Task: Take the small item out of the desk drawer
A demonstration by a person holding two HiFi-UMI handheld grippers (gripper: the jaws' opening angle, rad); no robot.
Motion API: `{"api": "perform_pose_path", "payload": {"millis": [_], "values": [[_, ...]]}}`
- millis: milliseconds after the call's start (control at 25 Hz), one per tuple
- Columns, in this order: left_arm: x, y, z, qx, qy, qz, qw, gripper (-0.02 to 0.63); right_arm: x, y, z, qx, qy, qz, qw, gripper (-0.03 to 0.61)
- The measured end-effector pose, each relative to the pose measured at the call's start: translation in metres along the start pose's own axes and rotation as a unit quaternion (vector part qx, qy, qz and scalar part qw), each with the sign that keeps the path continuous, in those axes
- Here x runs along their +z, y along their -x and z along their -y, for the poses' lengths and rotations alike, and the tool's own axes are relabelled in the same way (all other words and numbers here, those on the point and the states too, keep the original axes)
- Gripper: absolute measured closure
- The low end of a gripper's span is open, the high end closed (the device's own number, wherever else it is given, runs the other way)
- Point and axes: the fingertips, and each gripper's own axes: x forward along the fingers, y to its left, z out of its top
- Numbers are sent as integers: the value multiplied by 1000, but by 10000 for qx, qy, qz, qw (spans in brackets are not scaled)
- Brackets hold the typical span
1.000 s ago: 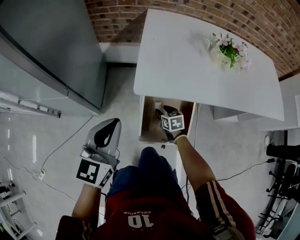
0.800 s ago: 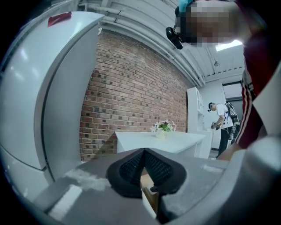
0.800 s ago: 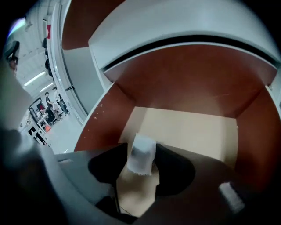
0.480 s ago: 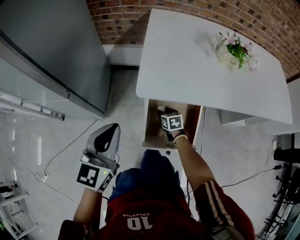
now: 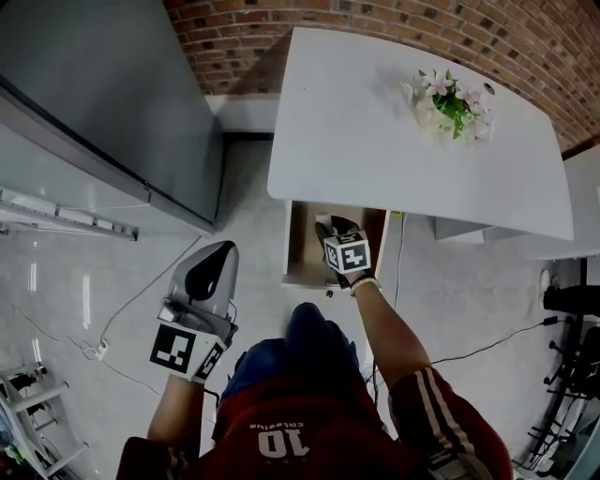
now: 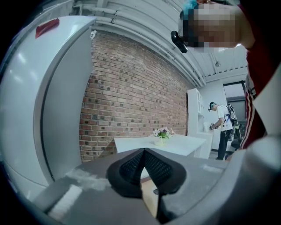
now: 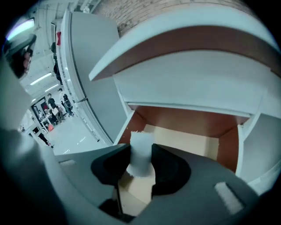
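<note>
Head view with both gripper views. My right gripper (image 5: pixel 330 227) (image 7: pixel 141 166) reached over the open desk drawer (image 5: pixel 292 246) (image 7: pixel 184 119). Its fingers had just been closing, and they pressed on the small white item (image 7: pixel 140 147). The item stood upright between the pads, above the drawer's pale floor, with a ragged top edge. In the head view the item was hidden behind the gripper.

My left gripper (image 5: pixel 217 251) (image 6: pixel 144 154) was well apart from the drawer, on its left side over the floor. Its fingers were brought together, tip to tip, with nothing between them.

The drawer opened from under the white desk (image 5: pixel 375 122) (image 6: pixel 175 143). Beyond the drawer, on the desk top, stood a pot of flowers (image 5: pixel 452 101) (image 6: pixel 161 134). A brick wall (image 5: pixel 375 19) (image 6: pixel 131 88) rose behind the desk.

Legible marks: the red shirt (image 5: pixel 309 412) on the near side of the drawer bore the number "10"; the small word beside it was too small to read. A red label (image 6: pixel 47 27) sat high on the grey cabinet (image 5: pixel 94 94) left of the drawer; its print could not be read.
</note>
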Motion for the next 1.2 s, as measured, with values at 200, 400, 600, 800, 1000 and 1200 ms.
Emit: {"api": "perform_pose_path", "payload": {"millis": [200, 400, 600, 800, 1000, 1200], "values": [[60, 15, 19, -32, -68, 74, 9999, 615, 28, 69, -20, 52, -1, 75, 10000, 426], [116, 47, 37, -47, -28, 187, 9998, 615, 62, 147, -51, 44, -23, 354, 9994, 426], [153, 87, 56, -139, -51, 281, 9995, 615, 100, 217, -86, -17, 105, 726, 9973, 426], [174, 144, 71, -82, -49, 445, 9990, 615, 122, 287, -136, 44, 312, 1131, 9931, 426], [189, 199, 74, 41, -29, 717, 9974, 615, 152, 351, -195, 105, 620, 1725, 9830, 426], [197, 255, 73, 179, -120, 826, 9963, 615, 180, 418, -268, 213, 969, 2384, 9661, 426]]}}
